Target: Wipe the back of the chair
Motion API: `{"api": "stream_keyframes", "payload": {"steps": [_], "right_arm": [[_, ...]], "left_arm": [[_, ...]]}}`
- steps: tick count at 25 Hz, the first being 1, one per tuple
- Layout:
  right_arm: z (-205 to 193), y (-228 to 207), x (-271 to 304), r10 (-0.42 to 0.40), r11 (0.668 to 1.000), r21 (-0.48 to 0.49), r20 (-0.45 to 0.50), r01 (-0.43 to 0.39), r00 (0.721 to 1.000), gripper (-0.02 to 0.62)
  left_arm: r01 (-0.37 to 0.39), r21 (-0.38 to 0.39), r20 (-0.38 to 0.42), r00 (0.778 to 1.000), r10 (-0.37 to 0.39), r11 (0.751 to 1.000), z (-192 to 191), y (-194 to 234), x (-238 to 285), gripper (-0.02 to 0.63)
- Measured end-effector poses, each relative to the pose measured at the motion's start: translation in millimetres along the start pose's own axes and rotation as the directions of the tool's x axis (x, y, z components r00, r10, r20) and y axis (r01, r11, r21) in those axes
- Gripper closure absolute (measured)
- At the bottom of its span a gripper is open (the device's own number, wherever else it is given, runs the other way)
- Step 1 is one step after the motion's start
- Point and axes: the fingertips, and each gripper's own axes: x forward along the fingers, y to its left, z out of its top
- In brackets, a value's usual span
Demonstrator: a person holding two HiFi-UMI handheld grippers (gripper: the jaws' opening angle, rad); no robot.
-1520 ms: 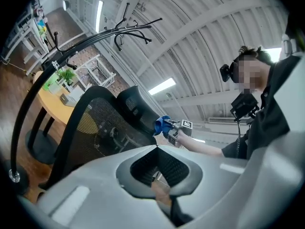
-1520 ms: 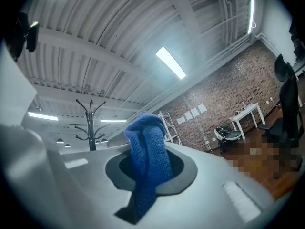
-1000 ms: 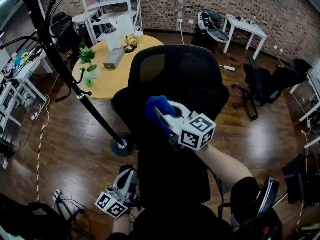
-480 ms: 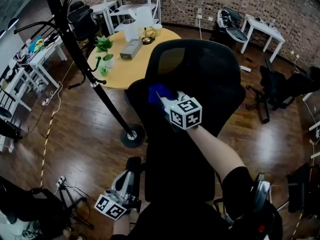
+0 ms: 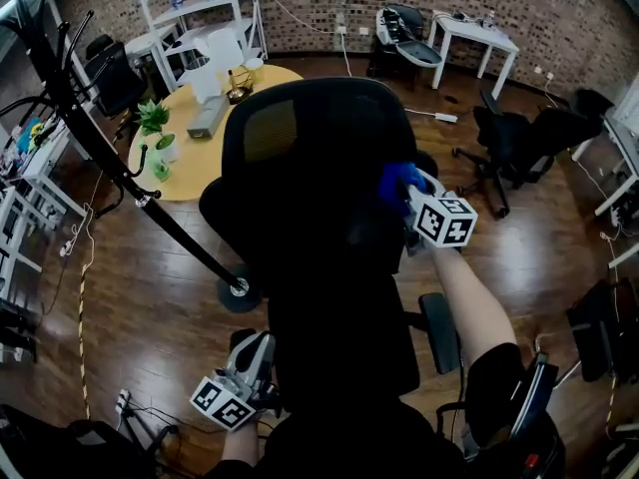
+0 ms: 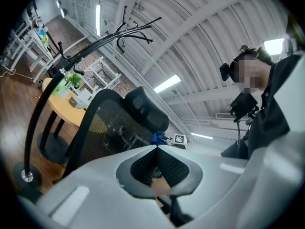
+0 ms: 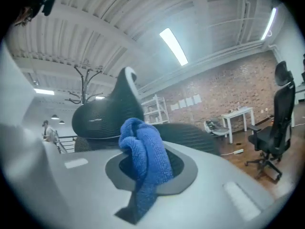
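Two grippers flank a black mesh chair back (image 5: 310,158) that fills the middle of our head view, above a dark wood floor (image 5: 130,297) with a brick wall (image 5: 559,8) at the far side. Our right gripper (image 5: 402,190) is clamped on a blue cloth (image 5: 395,178), which is bunched between its jaws at the chair back's right edge, about halfway up. Our left gripper (image 5: 252,359) hangs low at the left of the chair's lower part, its jaws closed together with nothing between them. To the left, a coat stand (image 5: 150,203) slants across near a round yellow counter (image 5: 185,158) carrying a potted plant (image 5: 155,118). To the right, open floor separates us from other office chairs (image 5: 519,153) and a white counter (image 5: 477,36).
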Motion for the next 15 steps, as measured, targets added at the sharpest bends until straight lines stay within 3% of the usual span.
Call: {"api": "stream_keyframes", "payload": {"steps": [4,9,11,13,15], "right_arm": [[20.1,-52.6,-28.1,-0.098,0.994,0.062,0.041,0.095,0.994,0.555],[17.6,-40.2,-36.6,-0.110,0.992,0.074,0.056,0.105,0.992,0.555],[-1.7,-6.8,-44.7,-0.051,0.997,0.064,0.047,0.048,0.998,0.555],[-39.0,50.1,-43.5,0.087,0.996,0.010,-0.011,-0.086,0.996,0.555],[-73.1,108.4,-32.8,0.212,0.976,-0.025,-0.083,-0.214,0.974,0.555]], "left_arm": [[0.033,-0.004,-0.033,0.999,-0.033,0.999,-6.4,-7.0,14.0,0.603],[0.025,-0.004,-0.029,0.999,-0.025,1.000,-7.0,-10.4,11.8,0.603],[0.011,-0.003,-0.019,1.000,-0.011,1.000,-5.4,-10.3,5.4,0.603],[-0.018,-0.002,-0.010,1.000,0.018,1.000,-5.4,-7.8,-5.0,0.603],[-0.051,-0.006,0.004,0.999,0.051,0.999,-5.2,-5.0,-16.4,0.603]]}}
